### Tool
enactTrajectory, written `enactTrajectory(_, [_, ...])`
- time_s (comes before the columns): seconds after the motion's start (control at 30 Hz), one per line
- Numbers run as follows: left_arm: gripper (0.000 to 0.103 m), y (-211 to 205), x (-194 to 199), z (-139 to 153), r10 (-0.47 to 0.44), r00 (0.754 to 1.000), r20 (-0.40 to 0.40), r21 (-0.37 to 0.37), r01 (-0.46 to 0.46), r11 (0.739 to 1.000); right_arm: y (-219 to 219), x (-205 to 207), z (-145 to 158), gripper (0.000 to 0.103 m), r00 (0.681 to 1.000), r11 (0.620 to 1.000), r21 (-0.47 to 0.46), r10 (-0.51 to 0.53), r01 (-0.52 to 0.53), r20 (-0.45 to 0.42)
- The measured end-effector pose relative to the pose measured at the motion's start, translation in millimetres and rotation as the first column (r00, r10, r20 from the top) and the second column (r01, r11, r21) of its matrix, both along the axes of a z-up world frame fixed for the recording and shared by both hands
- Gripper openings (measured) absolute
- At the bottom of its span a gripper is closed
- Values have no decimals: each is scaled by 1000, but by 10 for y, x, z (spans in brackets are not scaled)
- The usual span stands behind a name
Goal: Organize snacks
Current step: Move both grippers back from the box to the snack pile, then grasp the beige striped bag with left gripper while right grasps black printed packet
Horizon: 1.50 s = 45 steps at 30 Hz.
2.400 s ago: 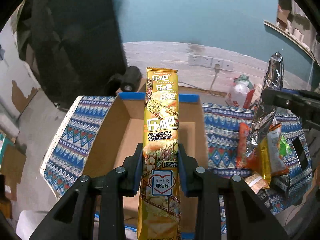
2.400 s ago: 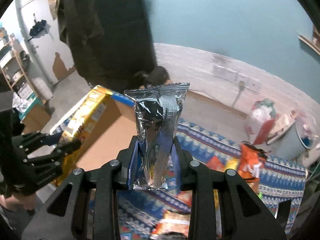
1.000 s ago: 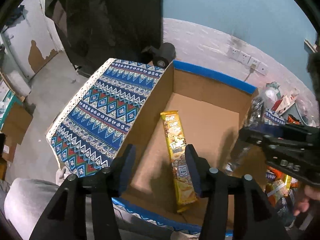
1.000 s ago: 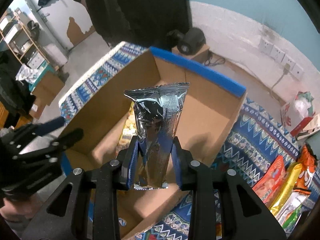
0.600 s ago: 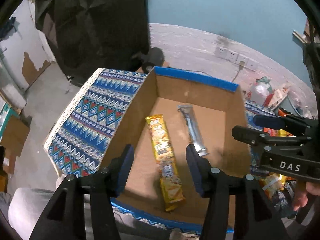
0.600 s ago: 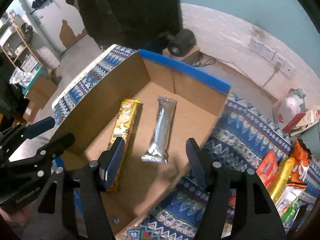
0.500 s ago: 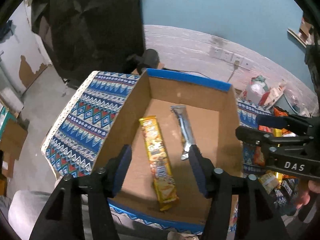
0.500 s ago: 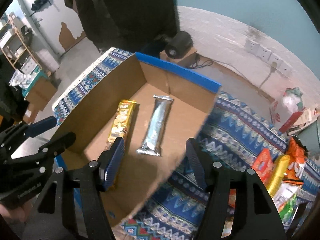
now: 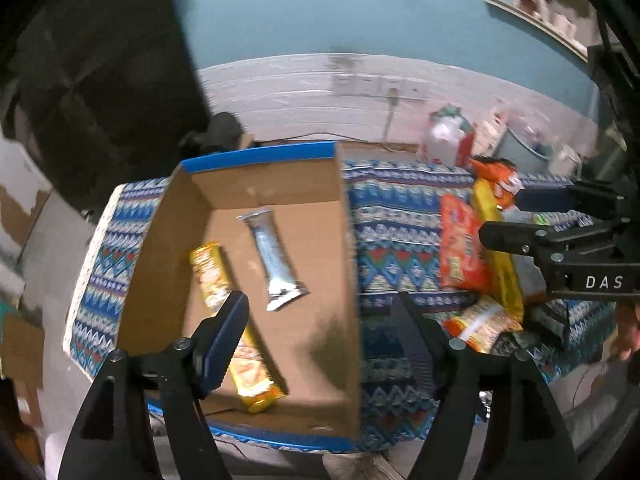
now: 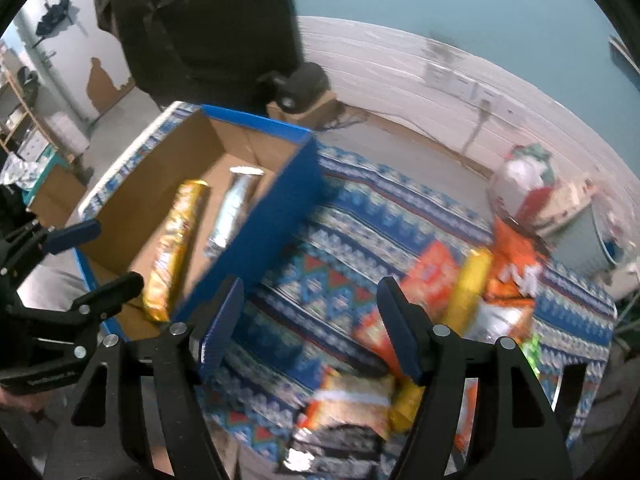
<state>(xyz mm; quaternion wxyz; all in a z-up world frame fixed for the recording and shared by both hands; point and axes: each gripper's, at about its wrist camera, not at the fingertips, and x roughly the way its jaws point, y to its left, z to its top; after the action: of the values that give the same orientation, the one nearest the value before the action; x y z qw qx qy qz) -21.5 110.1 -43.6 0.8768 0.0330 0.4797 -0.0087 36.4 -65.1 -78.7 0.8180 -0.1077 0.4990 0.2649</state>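
A cardboard box (image 9: 348, 240) with blue rims stands on the patterned cloth. In it lie a yellow snack pack (image 9: 228, 320) and a silver snack pack (image 9: 274, 260), side by side; both also show in the right wrist view, the yellow pack (image 10: 176, 240) and the silver pack (image 10: 234, 208). My left gripper (image 9: 320, 320) is open and empty above the box's right wall. My right gripper (image 10: 310, 316) is open and empty above the cloth, between the box (image 10: 256, 236) and a pile of snack packs (image 10: 472, 288). The pile also shows in the left wrist view (image 9: 476, 248).
The patterned cloth (image 10: 380, 200) covers the table. A red and white bag (image 10: 528, 180) stands beyond the table's far edge. A black object (image 10: 304, 80) sits behind the box. The right gripper's body (image 9: 568, 248) shows at the right edge of the left wrist view.
Both grippers have let go of their packs, which now lie in the box. Both grippers have swung right, toward the pile of snacks.
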Motion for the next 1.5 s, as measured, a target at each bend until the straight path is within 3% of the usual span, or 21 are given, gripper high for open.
enactTrajectory(0.47, [80,-734,47,-44,-184,982,-37,-10,183,983,-948,-209,28,70,994,994,-17,-105,105,-6])
enactTrajectory(0.57, [80,-913,56,-137,-224,972,-66,-5,224,975,-1098,-253,-17,80,994,994,-34,-107,106,-8])
enactTrajectory(0.97, [81,-1502,189,-614,-395,897,-198,-34,397,917,-1714,-291,-583,80,984,985,-119,-138,124,-117])
enactTrajectory(1.17, [81,-1606,336,-964,-437,858,-268,-68,436,897,-1771,-287,-925,80,976,980,-183,-110,75,-188])
enactTrajectory(1.37, [81,-1603,457,-1187,-455,836,-307,-134,435,890,-1766,-265,-1269,81,963,970,-245,-73,7,-261])
enactTrajectory(1.5, [81,-1711,452,-1242,-513,798,-317,-147,493,858,-1741,-250,-1423,81,957,963,-270,-50,-30,-285])
